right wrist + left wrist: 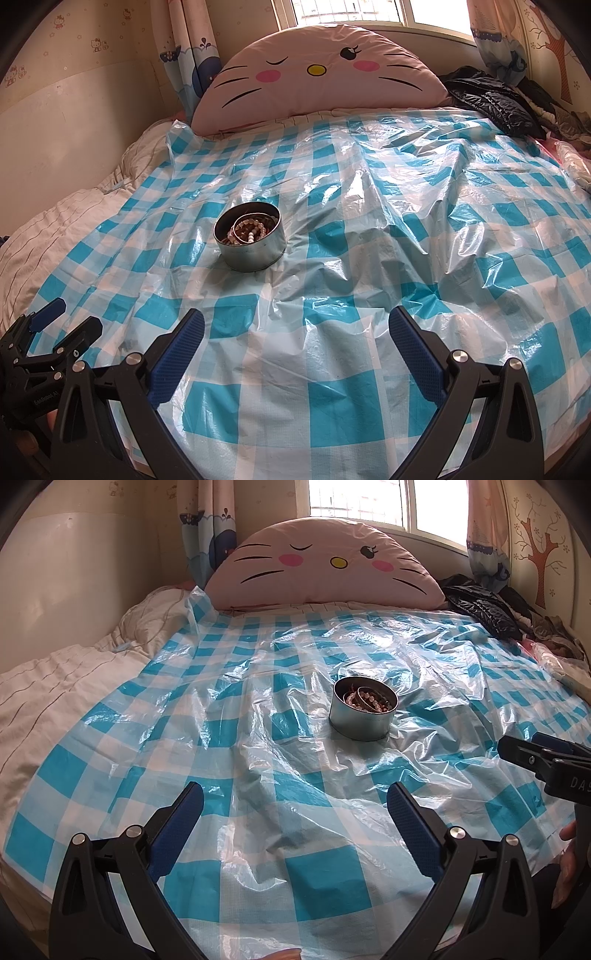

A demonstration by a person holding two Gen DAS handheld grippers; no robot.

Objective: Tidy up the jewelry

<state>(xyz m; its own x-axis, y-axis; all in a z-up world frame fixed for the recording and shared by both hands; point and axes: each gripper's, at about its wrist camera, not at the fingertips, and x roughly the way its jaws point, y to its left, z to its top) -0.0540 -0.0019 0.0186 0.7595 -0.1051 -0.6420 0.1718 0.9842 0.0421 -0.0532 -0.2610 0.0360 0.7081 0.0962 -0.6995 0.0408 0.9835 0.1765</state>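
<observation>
A round metal tin (pixel 364 716) (pixel 254 246) stands on the blue-and-white checked plastic sheet (pixel 258 746) (pixel 369 236) spread over the bed. Beaded bracelets (pixel 369 701) (pixel 251 230) lie coiled inside it. My left gripper (pixel 295 801) is open and empty, hovering over the sheet nearer than the tin and to its left. My right gripper (pixel 297 325) is open and empty too, nearer than the tin and to its right. In the left wrist view the right gripper (pixel 517 751) reaches in from the right edge. In the right wrist view the left gripper (pixel 70 315) shows at lower left, open.
A pink cat-face cushion (pixel 325 565) (pixel 321 70) leans at the head of the bed under a window. Dark clothes (pixel 487 609) (pixel 495 103) are piled at the back right. A white quilt (pixel 55 686) lies along the left, beside a wall. A hand (pixel 567 860) shows at the right edge.
</observation>
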